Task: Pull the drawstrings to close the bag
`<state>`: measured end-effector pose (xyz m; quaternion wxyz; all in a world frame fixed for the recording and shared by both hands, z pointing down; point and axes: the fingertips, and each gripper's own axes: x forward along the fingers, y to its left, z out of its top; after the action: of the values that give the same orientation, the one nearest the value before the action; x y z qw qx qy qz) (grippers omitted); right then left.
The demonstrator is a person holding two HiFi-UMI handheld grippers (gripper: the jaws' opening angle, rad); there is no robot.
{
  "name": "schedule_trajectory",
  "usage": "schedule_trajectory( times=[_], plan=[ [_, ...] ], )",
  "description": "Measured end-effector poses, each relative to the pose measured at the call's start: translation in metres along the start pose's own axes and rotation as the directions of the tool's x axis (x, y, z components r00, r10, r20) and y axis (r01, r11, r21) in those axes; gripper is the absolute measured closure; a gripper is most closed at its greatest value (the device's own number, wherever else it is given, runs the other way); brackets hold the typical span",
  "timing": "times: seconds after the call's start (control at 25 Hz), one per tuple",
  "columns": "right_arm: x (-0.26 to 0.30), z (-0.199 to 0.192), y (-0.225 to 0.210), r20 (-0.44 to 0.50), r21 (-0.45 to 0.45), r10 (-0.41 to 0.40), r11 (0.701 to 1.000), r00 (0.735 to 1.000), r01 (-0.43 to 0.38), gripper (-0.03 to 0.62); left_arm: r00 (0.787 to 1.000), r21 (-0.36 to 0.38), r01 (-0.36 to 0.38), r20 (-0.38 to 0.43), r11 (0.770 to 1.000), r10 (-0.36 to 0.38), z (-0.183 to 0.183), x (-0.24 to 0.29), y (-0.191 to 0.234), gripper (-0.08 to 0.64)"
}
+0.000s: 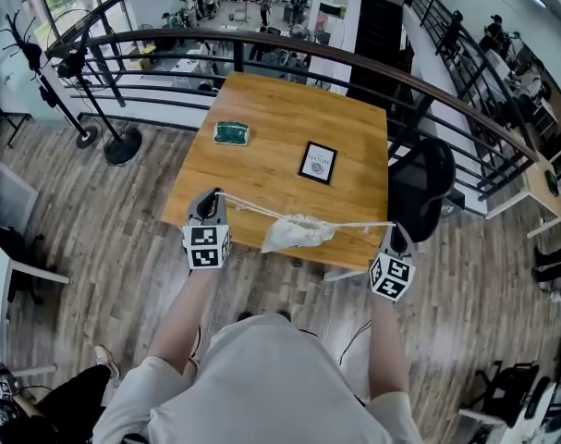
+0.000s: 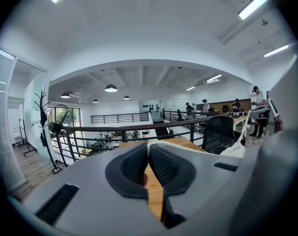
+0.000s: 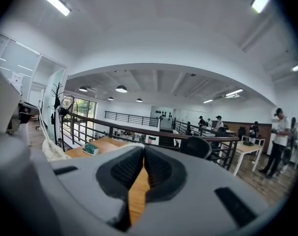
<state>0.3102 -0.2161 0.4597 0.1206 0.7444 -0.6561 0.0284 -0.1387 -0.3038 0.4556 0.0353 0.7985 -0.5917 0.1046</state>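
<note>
Bag (image 1: 298, 232) is seen gathered at the near edge of the table (image 1: 262, 109), between the two grippers; whether it rests on the wood cannot be told. Left string (image 1: 248, 207) is stretched to the left gripper (image 1: 213, 199), whose jaws are clamped on it. Right string (image 1: 363, 224) is stretched to the right gripper (image 1: 396, 230), jaws likewise pinched on the cord. Green pack (image 1: 231, 133) and framed card (image 1: 318, 163) are laid farther back on the table, well apart from the bag. A black chair (image 1: 423, 188) is parked at the table's right side, near the right gripper. A railing (image 1: 169, 40) is run behind the table. Coat stand (image 2: 42, 113) and fan (image 2: 58, 122) are stood at the left.
</note>
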Motion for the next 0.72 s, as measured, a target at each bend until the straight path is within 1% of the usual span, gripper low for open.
schedule_trajectory(
  times=[0.16,0.6,0.72],
  plan=[
    [-0.0024,0.0046,0.0038,0.011,-0.025,0.014,1.000,1.000,-0.014,0.586,1.000,0.001,-0.001,-0.005,1.000,0.001,-0.0008,-0.0018,-0.0016,0.563],
    [-0.0044,0.0034,0.0050,0.012,-0.017,0.026,1.000,1.000,-0.026,0.586,1.000,0.003,0.010,0.000,1.000,-0.010,-0.0001,-0.0019,-0.0084,0.563],
    [-0.0026,0.0034,0.0071,0.011,-0.027,0.028,0.999,1.000,-0.027,0.585,1.000,0.004,0.010,0.001,1.000,-0.010,-0.0013,-0.0004,-0.0084,0.563]
  ],
)
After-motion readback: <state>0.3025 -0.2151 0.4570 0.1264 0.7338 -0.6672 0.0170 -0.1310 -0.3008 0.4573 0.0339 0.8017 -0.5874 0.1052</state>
